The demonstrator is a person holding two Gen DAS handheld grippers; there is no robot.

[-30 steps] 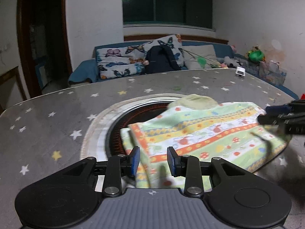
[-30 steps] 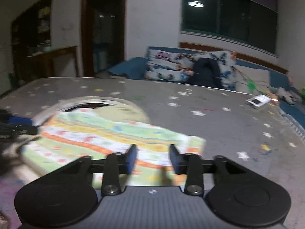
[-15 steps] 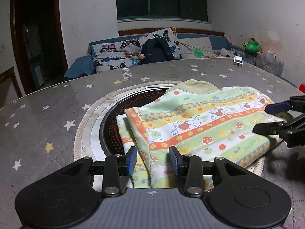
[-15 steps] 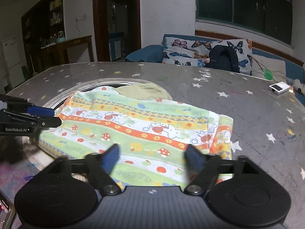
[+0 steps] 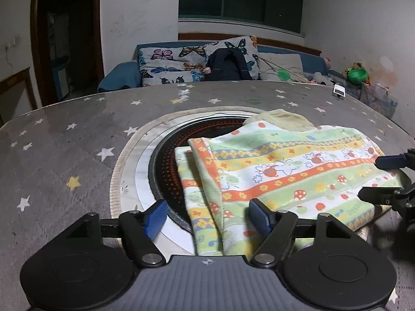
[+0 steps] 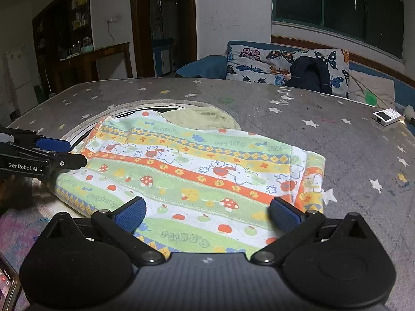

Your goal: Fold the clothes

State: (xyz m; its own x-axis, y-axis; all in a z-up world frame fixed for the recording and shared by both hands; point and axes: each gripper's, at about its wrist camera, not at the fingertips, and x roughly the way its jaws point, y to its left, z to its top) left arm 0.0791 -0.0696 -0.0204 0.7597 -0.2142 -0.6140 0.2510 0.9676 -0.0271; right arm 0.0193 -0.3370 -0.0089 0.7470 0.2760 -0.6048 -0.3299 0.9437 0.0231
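Tongs on both my sides gape wide, left tongs and right tongs gripping nothing. Between them I see the folded striped garment lying flat on the star-patterned surface.

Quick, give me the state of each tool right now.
Left tool: open, holding nothing, over the cloth's edge.
Right tool: open, holding nothing, over the cloth.

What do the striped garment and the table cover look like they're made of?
Striped garment: soft printed knit, likely cotton; matte, limp, creased folded edges. Table cover: star-printed grey sheet, probably plastic or glass over cloth, since it shows glossy glare patches.
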